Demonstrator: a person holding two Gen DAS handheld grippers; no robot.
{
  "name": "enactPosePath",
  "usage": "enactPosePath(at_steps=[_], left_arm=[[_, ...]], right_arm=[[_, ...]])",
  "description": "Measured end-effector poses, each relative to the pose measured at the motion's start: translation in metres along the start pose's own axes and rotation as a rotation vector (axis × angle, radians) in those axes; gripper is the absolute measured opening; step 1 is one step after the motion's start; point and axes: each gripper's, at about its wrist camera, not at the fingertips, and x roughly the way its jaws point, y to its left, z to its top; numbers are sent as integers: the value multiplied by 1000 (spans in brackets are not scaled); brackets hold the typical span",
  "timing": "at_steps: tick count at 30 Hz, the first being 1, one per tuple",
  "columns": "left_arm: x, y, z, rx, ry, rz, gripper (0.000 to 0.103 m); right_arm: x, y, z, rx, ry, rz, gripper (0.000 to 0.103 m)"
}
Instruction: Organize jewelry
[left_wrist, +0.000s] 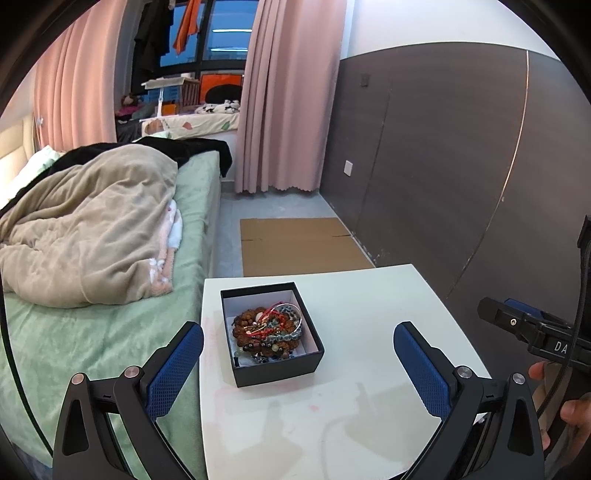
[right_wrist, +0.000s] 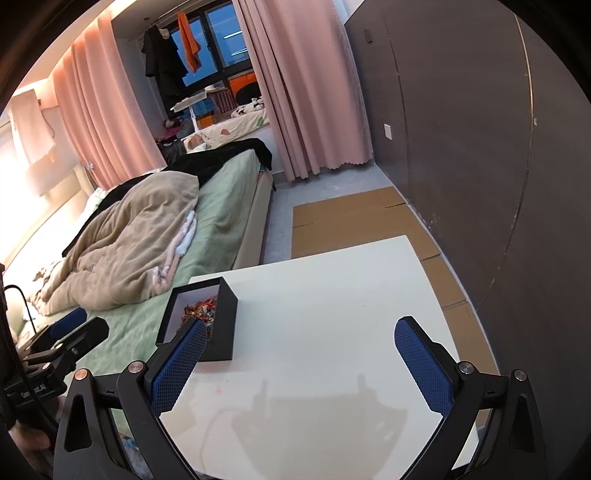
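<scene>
Between the left fingers: the left gripper (left_wrist: 298, 334) is hovering over the near part of the white table (left_wrist: 369, 314), its blue pads spread wide apart and holding nothing.

Between the right fingers: the right gripper (right_wrist: 301, 332) is likewise hanging with its pads wide apart and empty, only bare table top lying between them.

Just ahead of the left fingers: the black box (left_wrist: 271, 338) is sitting upright and lidless on the table, nearer the left pad than the right one, touching neither.

Beside the right gripper's left finger: the same box is standing just past that pad's tip, its near corner partly hidden behind the pad.

Inside the box: the jewelry (left_wrist: 269, 326) is lying in one tangled heap of brown bead strings, a red cord and a silvery bangle, wholly within the walls; no piece is showing on the table.

Stage: I am judging that this heap fits both pieces already gathered in and pieces waiting to be sorted out, so the pictures are not settling which.

Doing it well: any grasp is calling for a slow descent straight between the walls, pinching one strand only, since the strings are looking interlocked and likely to drag neighbours along.

Beyond the fingers: the bed (left_wrist: 110, 332) is lying alongside the table's left edge.
</scene>
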Motion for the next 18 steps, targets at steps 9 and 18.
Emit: enactPosePath(at_steps=[9,18], left_arm=[[2,-3,-2,13,7,0,103],[1,-5,-3,18,11,-5,103]], right_arm=[[0,-2,-1,1,2,-4,103],[0,-5,-2,6,1,-10,103]])
